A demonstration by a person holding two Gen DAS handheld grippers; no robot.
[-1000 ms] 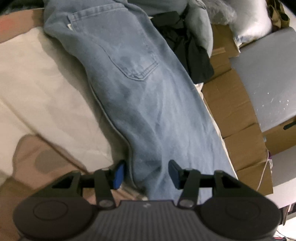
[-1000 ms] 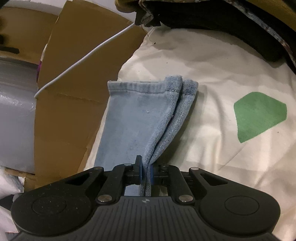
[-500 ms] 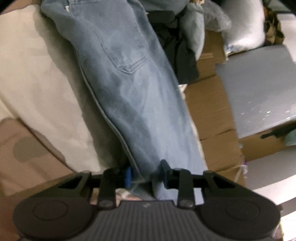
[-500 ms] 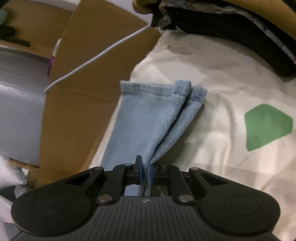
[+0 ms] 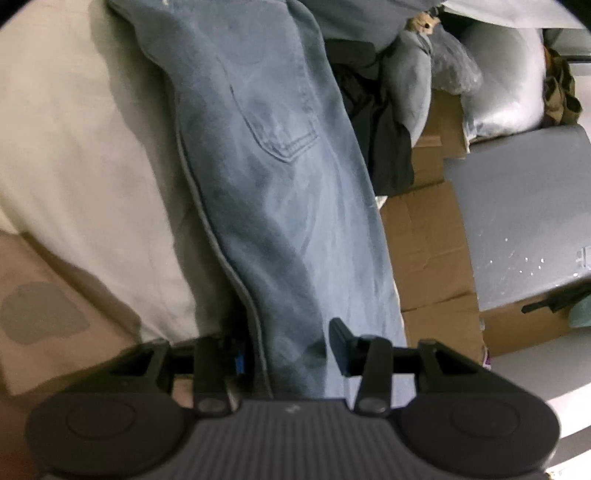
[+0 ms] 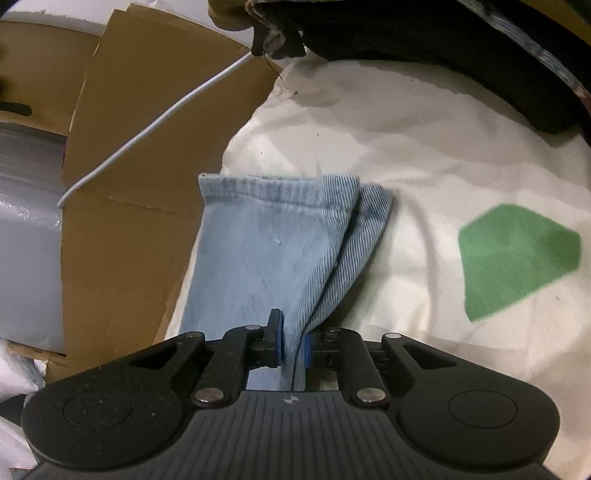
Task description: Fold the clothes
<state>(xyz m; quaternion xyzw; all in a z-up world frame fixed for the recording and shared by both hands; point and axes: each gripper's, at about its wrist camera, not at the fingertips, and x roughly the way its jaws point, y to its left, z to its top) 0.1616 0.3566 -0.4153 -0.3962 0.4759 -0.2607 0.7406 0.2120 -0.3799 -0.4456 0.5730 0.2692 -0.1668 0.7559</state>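
So the jeans are stretched out long on the cream bedsheet, legs stacked one on the other, back pocket facing up ahead of the left gripper. That gripper has its jaws spread wide either side of the leg, denim running between them without being pinched, as far as I can tell. Looks like it's straddling the leg where a fold line could go, but that's my guess.

Other end: the right gripper is clamped down on the inner edge of both legs just behind the hems, which sit straight ahead of its fingers. Grabbing both layers at once makes sense, it keeps the cuffs lined up if they get carried over toward the waist.

Around that: cardboard and a white cable off to its left, a green patch on the sheet to its right, dark clothes piled beyond.
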